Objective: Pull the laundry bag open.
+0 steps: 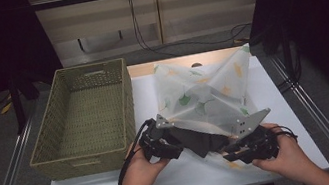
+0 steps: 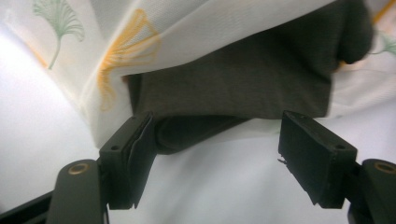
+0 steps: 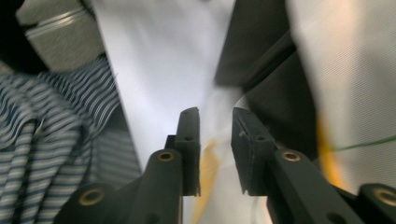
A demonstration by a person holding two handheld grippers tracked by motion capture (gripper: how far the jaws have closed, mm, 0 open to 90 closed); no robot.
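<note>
Cloth (image 1: 205, 90): white, leaf print, spread on desk (image 1: 152, 94) beside basket (image 1: 83, 118) | dark garment (image 1: 201, 139): at cloth's near edge | left gripper (image 2: 217, 154): fingers wide apart at garment, gripping nothing | right gripper (image 3: 215, 140): fingers narrowly parted over cloth edge

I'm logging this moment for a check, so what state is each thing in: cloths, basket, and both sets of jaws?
Printed cloth: spread over the table, near part folded and lifted over the dark cloth.
Dark cloth: lying under the printed cloth's fold, near edge showing.
Woven basket: upright.
Left gripper: jaws open wide at the dark cloth's edge, not pressing.
Right gripper: jaws narrowly apart, printed cloth between them, not pressed.
</note>
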